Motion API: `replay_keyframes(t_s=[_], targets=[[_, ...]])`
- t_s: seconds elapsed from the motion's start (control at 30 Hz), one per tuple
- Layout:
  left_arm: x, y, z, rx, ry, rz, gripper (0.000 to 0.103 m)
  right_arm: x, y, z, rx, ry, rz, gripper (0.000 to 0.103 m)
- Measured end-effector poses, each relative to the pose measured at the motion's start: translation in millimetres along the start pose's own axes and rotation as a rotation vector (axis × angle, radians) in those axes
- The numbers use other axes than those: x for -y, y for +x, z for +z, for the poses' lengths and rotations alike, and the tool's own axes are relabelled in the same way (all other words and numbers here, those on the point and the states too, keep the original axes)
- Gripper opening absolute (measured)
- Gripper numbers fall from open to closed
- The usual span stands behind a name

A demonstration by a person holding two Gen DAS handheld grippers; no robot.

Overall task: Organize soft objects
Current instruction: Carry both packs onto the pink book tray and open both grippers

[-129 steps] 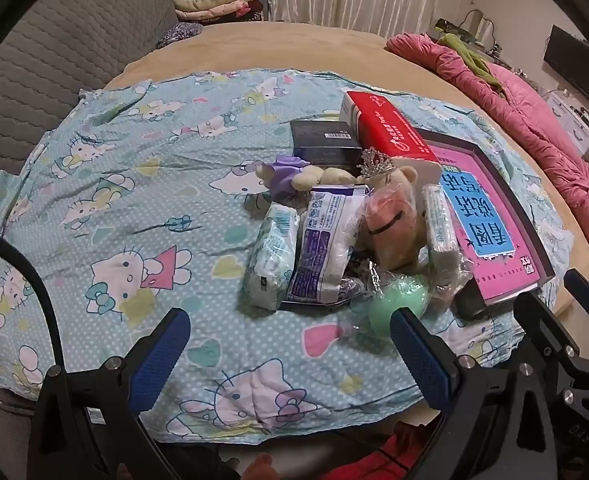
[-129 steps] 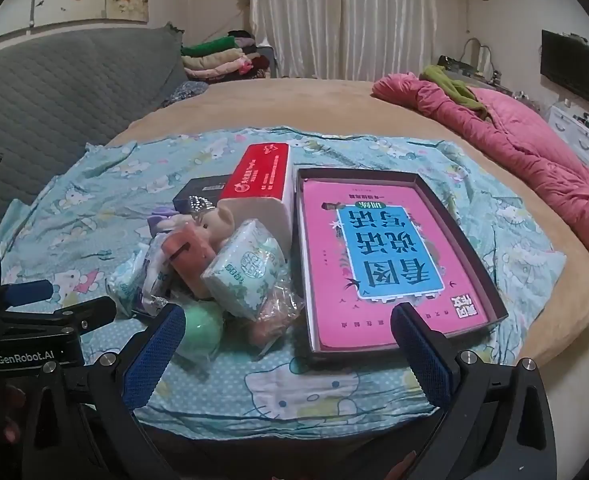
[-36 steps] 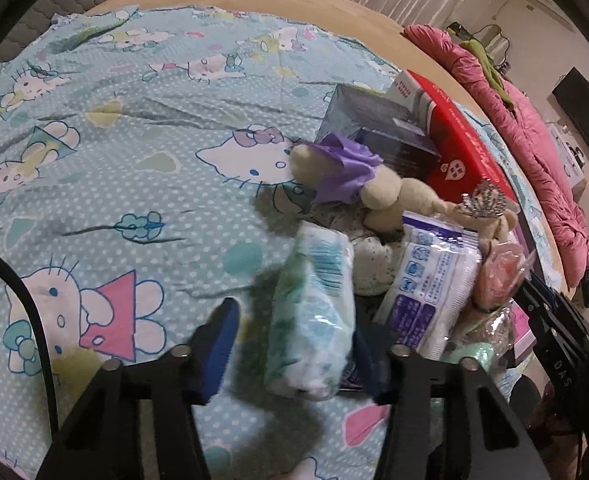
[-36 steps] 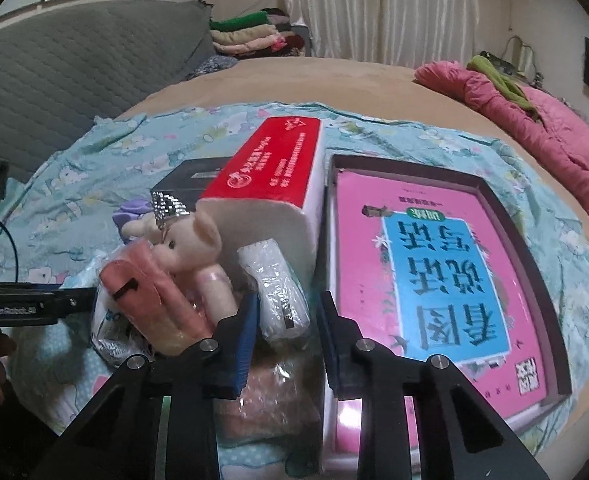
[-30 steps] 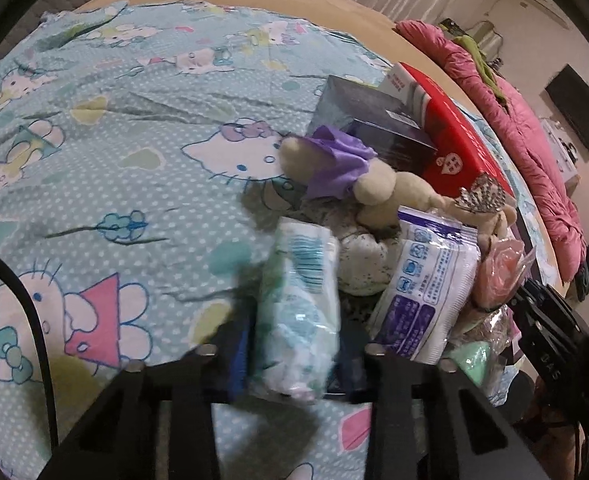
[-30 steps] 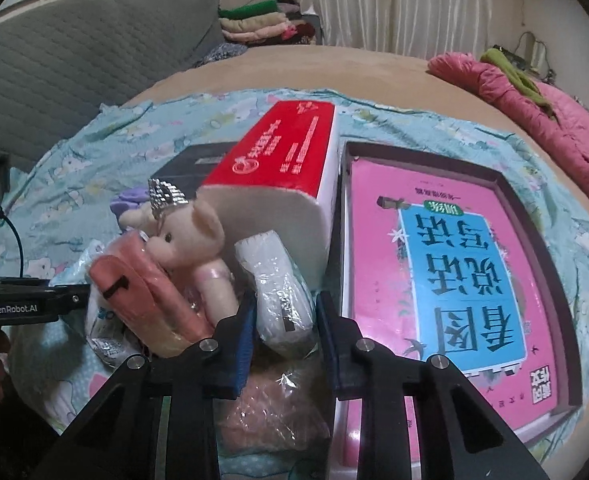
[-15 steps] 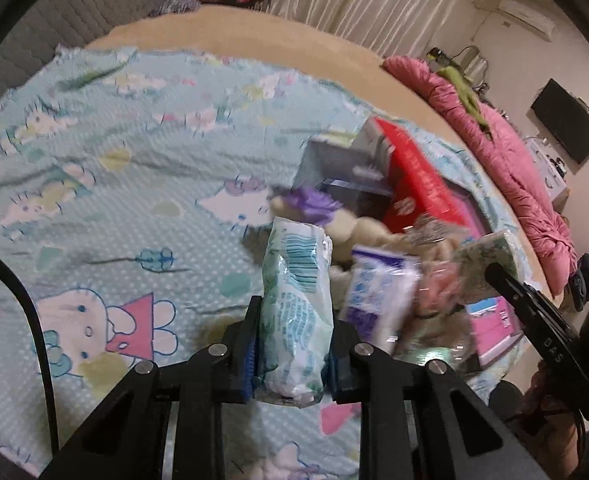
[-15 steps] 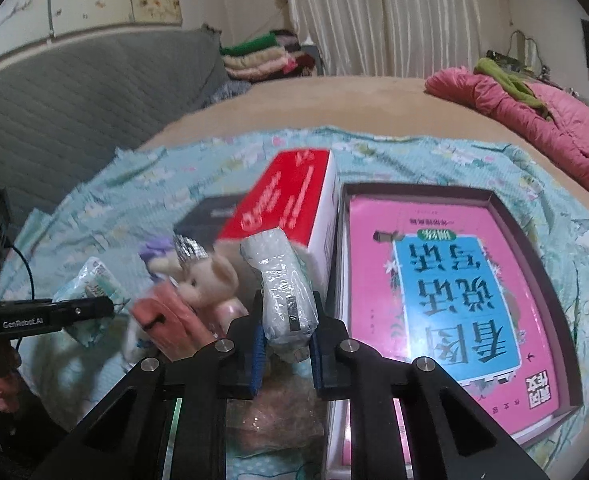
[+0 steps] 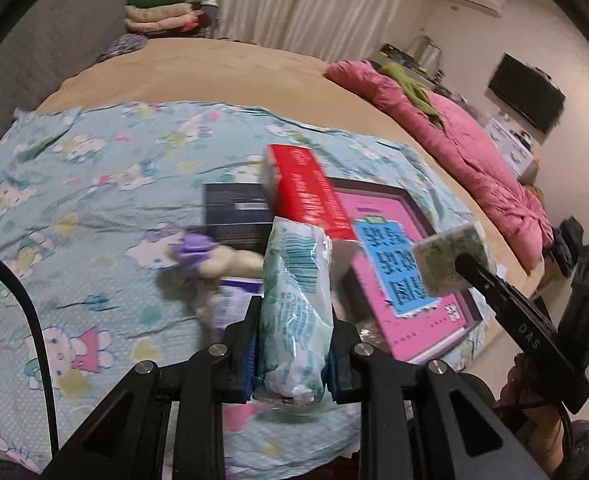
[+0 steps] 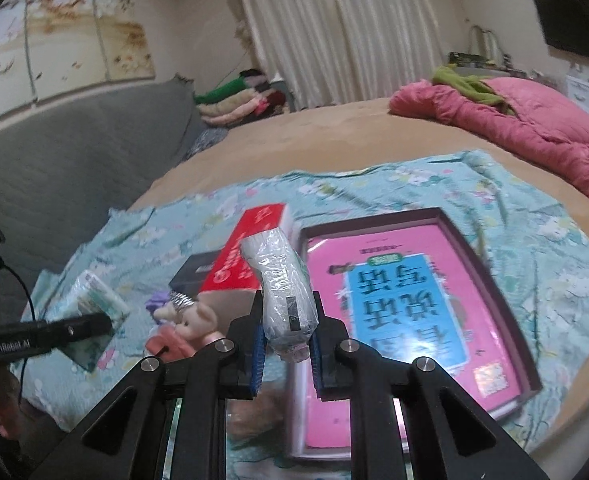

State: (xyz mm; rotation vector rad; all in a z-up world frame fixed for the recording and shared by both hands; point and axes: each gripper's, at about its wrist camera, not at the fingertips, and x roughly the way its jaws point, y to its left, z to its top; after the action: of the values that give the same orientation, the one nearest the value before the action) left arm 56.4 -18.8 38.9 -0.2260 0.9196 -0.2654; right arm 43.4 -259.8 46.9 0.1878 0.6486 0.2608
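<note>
My left gripper (image 9: 292, 356) is shut on a green-and-white tissue pack (image 9: 294, 312), held in the air above the pile. A clear-wrapped white tissue pack (image 10: 284, 300) is squeezed in my right gripper (image 10: 286, 360), also lifted off the bed. Each held pack shows in the other view: the right one (image 9: 450, 258) at the right of the left wrist view, the left one (image 10: 94, 308) at the left of the right wrist view. On the Hello Kitty sheet (image 9: 74, 208) lie a purple-dressed plush (image 9: 210, 252) and a pink pig plush with a crown (image 10: 190, 316).
A red-and-white box (image 10: 250, 256), a dark box (image 9: 234, 216) and a pink book in a shallow dark tray (image 10: 406, 296) lie by the pile. A pink quilt (image 10: 526, 128) lies at the far right, folded clothes (image 10: 238, 104) at the back. The bed's edge is near.
Both grippers closed on their tissue packs, then lifted them up off the pile. The views have tilted up and now show more of the room.
</note>
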Motion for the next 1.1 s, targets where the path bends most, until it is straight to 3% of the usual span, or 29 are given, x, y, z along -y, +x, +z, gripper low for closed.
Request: replay_keyframes(t_s=[0.27, 0.57, 0.8, 1.1], targets=[[66.3, 24.5, 0.6, -0.058, 0.097, -0.059, 0.026, 54.2, -17.2, -0.7, 0.017, 0.131, -0.066, 0.018], [133.1, 80.0, -8.7, -0.185, 0.216, -0.071, 0.026, 100.4, -8.4, -16.3, -0.083, 0.280, -0.071, 0.018], [152.5, 119.5, -16.5, -0.282, 0.240, -0.061, 0.026, 120.6, -2.4, -28.0, -0.135, 0.358, -0.081, 0.019], [163.1, 141.5, -24.4, -0.329, 0.267, -0.047, 0.026, 141.2, 3.0, -38.9, -0.184, 0.416, -0.129, 0.021]])
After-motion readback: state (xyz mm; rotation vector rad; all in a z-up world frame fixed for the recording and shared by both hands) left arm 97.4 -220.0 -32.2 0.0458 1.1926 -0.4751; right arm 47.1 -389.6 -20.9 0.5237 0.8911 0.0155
